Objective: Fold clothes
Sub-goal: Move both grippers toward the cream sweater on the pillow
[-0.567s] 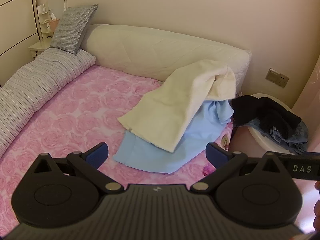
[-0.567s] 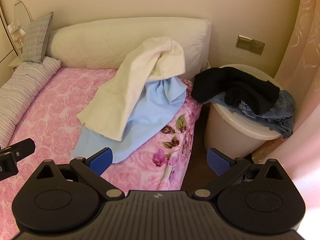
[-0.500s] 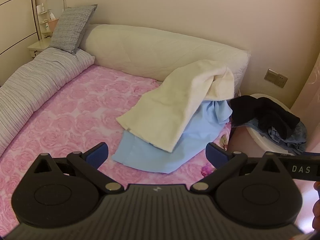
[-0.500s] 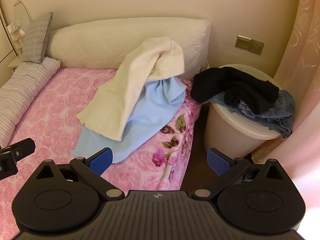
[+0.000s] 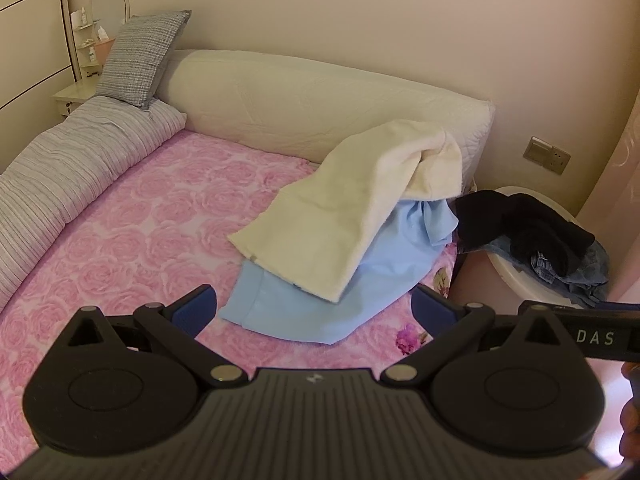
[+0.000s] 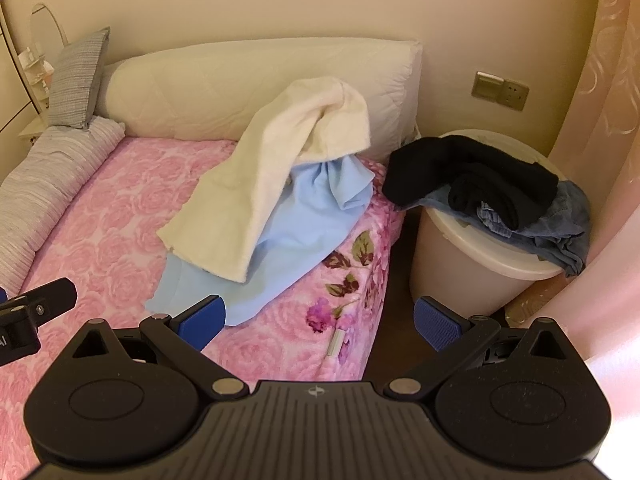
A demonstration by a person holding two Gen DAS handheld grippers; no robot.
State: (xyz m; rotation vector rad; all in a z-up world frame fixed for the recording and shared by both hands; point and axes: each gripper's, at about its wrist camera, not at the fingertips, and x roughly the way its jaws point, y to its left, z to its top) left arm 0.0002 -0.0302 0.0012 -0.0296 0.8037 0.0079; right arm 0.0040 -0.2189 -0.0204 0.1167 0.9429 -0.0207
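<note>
A cream towel-like garment (image 5: 344, 216) (image 6: 272, 184) lies draped over a light blue garment (image 5: 336, 296) (image 6: 280, 252) on the pink rose bedspread (image 5: 152, 232) (image 6: 116, 220), leaning against the white headboard cushion. My left gripper (image 5: 314, 314) is open and empty, just in front of the blue garment's near edge. My right gripper (image 6: 320, 318) is open and empty, above the bed's right edge. Black and denim clothes (image 5: 532, 236) (image 6: 480, 188) hang over a round hamper (image 6: 464, 268) beside the bed.
A white headboard cushion (image 5: 312, 104) runs along the wall. A striped grey bolster (image 5: 68, 168) lies on the bed's left side, with a grey checked pillow (image 5: 140, 60) behind it. A wall socket (image 6: 500, 90) and a pink curtain (image 6: 600, 112) are on the right.
The left wrist view has shifted slightly, so the clothes sit a little further left in frame. The right gripper is nearly still. Both grippers stay open.
</note>
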